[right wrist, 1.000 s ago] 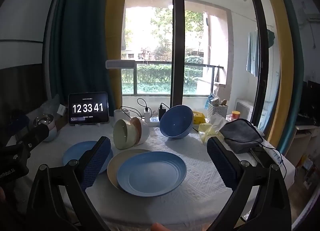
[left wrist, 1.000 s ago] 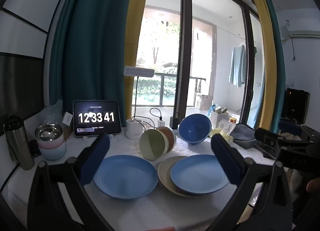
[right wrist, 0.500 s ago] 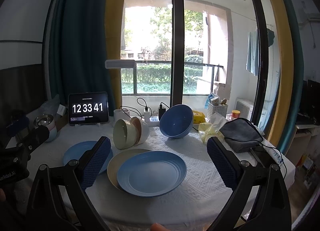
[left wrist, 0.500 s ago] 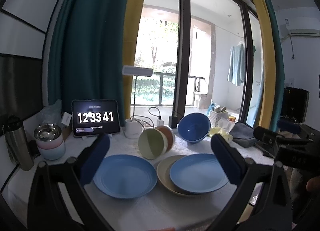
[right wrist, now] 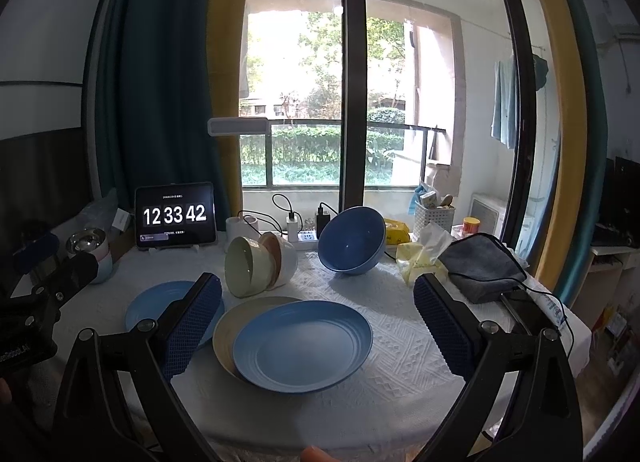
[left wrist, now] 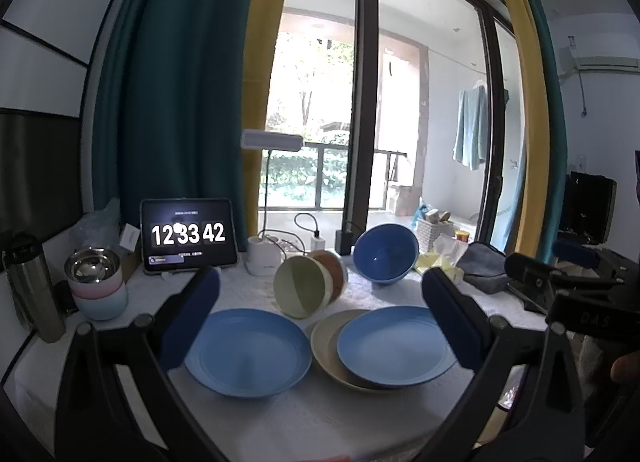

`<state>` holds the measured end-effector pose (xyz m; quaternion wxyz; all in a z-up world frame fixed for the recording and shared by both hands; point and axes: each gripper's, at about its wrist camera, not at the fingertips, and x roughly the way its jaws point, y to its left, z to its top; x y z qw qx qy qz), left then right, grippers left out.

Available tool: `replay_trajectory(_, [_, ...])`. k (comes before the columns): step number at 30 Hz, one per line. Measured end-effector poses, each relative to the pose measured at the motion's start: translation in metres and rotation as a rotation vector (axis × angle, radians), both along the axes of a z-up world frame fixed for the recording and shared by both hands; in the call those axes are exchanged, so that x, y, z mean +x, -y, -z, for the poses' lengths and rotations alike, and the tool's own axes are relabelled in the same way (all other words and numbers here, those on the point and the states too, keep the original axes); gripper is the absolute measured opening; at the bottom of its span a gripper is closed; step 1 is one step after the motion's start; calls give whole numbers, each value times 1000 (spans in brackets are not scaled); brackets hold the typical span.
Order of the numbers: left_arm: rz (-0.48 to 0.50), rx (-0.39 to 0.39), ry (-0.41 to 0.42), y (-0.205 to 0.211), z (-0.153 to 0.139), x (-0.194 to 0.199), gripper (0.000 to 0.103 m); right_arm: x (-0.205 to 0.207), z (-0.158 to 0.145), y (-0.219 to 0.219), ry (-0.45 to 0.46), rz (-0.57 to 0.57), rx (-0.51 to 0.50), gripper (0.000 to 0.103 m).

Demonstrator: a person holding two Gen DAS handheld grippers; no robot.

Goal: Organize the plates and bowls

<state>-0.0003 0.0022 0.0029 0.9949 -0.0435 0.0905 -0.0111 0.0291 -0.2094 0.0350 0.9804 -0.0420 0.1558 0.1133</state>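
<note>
- Two grippers, both raised over the near edge of the worktop; left gripper and right gripper each with fingers spread wide, nothing between them
- Nearest, in front of the right gripper: blue plate lying partly on a beige plate, offset toward the right so the beige rim shows at left
- Beside that pair, to the left and apart from it: second blue plate, flat on the cloth, in front of the left gripper
- Behind the plates: green bowl tipped on its side, nested with an orange bowl and a white bowl; mouths face left-front
- Further right, dark blue bowl tilted, mouth toward the cameras, resting on its edge
- Far edge: tablet clock, lamp base, chargers; grey cloth at right
- Judgement: plates look rigid, light, smooth-glazed or plastic, likely slippery; take by the raised rim, fingers over the lip. The upper blue plate offers its free right rim
- Tipped bowls may roll if nudged; pinch the wall at the rim
</note>
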Motion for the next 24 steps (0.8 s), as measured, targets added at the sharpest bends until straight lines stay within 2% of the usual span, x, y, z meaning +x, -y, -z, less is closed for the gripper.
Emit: replay_trajectory(24, [4,2,-4,2,0,1,102,1,1,3,-5,2,0,99])
